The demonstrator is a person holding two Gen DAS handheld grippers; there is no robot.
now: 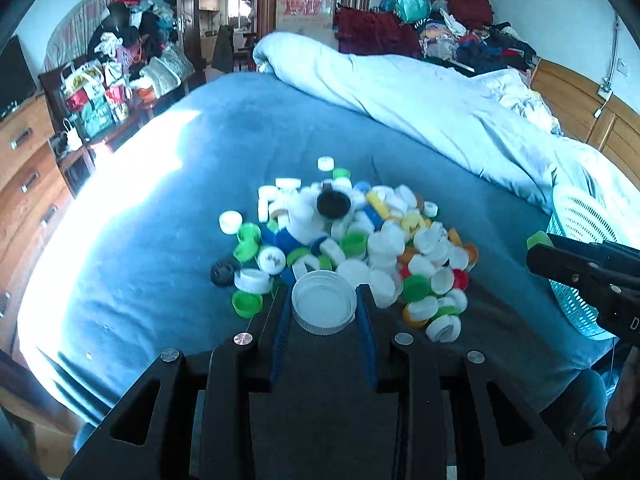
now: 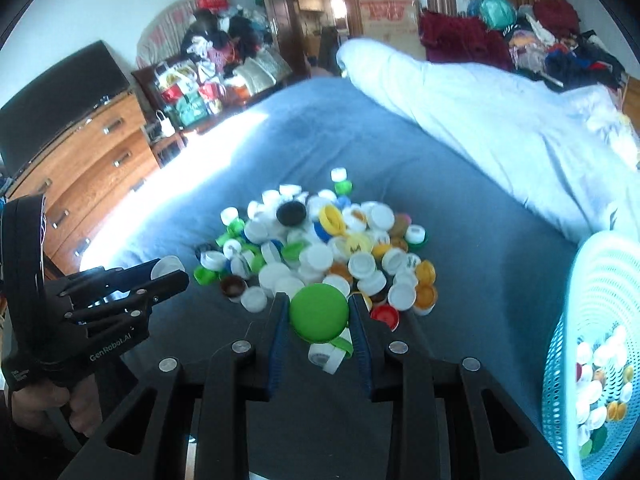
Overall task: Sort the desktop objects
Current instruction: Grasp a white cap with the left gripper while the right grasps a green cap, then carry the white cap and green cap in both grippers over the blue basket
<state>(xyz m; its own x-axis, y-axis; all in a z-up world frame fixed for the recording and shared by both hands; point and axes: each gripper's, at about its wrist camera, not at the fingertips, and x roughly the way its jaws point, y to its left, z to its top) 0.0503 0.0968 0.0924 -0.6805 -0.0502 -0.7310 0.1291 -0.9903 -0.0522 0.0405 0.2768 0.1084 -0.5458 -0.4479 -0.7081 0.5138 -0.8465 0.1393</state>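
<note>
1. Nearest, left hand-held gripper (image 1: 324,306) clamped on a wide white cap (image 1: 324,307), hollow side up, blue pads pressing its ribbed wall on both sides, held just at the near edge of the cap pile (image 1: 352,236).
2. Likewise, right hand-held gripper (image 2: 319,316) closed on a green cap (image 2: 319,311), smooth top facing the camera, pinched between the blue pads; a white-and-green cap (image 2: 330,354) lying on the bed just beneath it.
3. Low on the left of the right wrist view, a hand (image 2: 52,404) wrapped round the left gripper's handle.
4. Just beyond both grippers, loose bottle caps heaped on a blue bed sheet (image 1: 160,240): mostly white, with green, yellow, orange, red and blue ones mixed in, and a black cap (image 1: 333,205) sitting near the far top of the heap.
5. Right of the pile, a light teal perforated basket (image 2: 560,360) at the bed's edge, with white, yellow and green caps inside.
6. Further back, a rumpled pale quilt (image 1: 420,96) lying across the bed.
7. Left of the bed, a wooden dresser (image 2: 96,160) with metal handles.
8. Farthest, heaps of clothes and bags against the wall.
</note>
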